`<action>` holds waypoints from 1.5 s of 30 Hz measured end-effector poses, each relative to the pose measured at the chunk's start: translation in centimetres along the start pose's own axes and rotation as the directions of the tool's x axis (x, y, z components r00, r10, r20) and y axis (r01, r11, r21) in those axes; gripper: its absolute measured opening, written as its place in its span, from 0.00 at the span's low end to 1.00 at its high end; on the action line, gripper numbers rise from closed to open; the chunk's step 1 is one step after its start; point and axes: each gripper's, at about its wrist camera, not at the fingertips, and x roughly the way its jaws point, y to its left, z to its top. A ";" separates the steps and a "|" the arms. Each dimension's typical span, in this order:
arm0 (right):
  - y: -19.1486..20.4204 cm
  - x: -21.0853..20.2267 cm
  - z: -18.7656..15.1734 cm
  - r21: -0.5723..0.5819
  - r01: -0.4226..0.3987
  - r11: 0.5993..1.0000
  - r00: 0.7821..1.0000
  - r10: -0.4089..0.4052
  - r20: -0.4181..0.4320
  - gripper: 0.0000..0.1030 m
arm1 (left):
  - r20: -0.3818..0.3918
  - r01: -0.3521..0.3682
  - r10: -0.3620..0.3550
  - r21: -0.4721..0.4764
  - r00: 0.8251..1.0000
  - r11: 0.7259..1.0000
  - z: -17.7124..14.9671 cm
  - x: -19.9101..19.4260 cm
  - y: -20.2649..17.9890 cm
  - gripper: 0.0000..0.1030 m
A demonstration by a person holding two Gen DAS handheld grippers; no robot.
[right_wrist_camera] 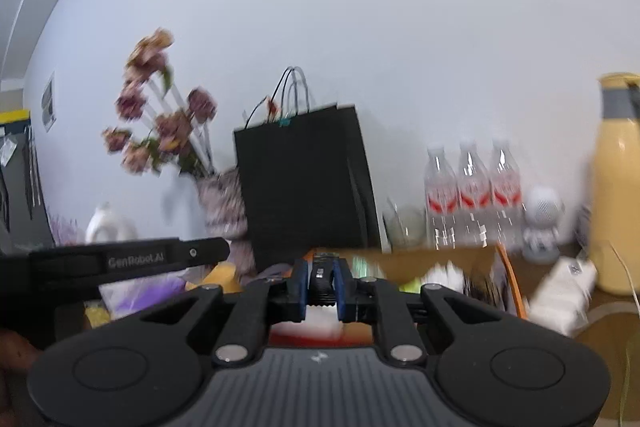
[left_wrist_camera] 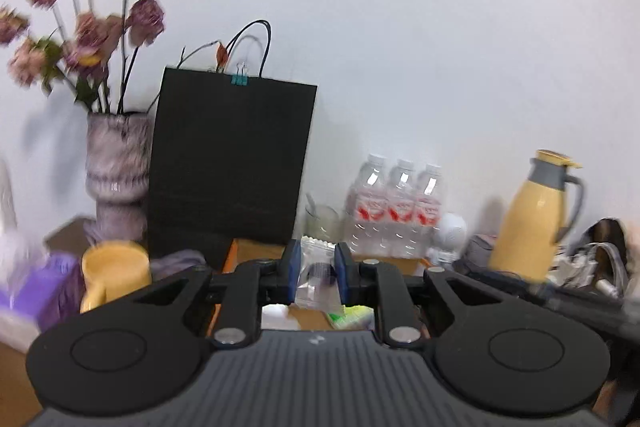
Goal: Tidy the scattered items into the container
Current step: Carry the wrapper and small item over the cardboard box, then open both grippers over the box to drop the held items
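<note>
In the left wrist view my left gripper [left_wrist_camera: 317,273] is shut on a clear plastic packet [left_wrist_camera: 318,279] with a dark item inside, held above an open cardboard box [left_wrist_camera: 256,251] with orange edges. White and green items [left_wrist_camera: 352,317] lie in the box below it. In the right wrist view my right gripper [right_wrist_camera: 323,281] is shut on a small black ribbed object [right_wrist_camera: 321,279], held over the same box [right_wrist_camera: 460,259]. The box holds white and green items [right_wrist_camera: 440,275]. The left gripper's body [right_wrist_camera: 136,261] shows at the left edge.
A black paper bag [left_wrist_camera: 228,163], a vase of dried flowers [left_wrist_camera: 116,163], several water bottles [left_wrist_camera: 394,207] and a yellow thermos [left_wrist_camera: 532,215] stand along the wall. A yellow mug [left_wrist_camera: 114,275] and purple tissue pack [left_wrist_camera: 36,291] sit left. A white pack [right_wrist_camera: 560,291] lies right of the box.
</note>
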 end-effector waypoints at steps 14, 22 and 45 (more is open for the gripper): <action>-7.3 17.4 3.5 0.049 0.074 0.996 0.924 -0.050 -0.380 0.12 | -0.457 0.023 -0.031 -0.024 0.889 0.999 1.2 19.5 1.7 0.18; -11.4 28.0 2.2 0.115 0.162 0.980 0.759 -0.049 -0.649 0.12 | -0.734 -0.018 -0.036 -0.065 0.678 0.998 -2.1 28.3 2.7 0.18; -11.5 28.2 3.3 0.094 0.252 0.963 0.638 -0.092 -0.764 0.68 | -0.740 -0.071 0.015 -0.044 0.672 0.997 0.6 26.9 3.7 0.81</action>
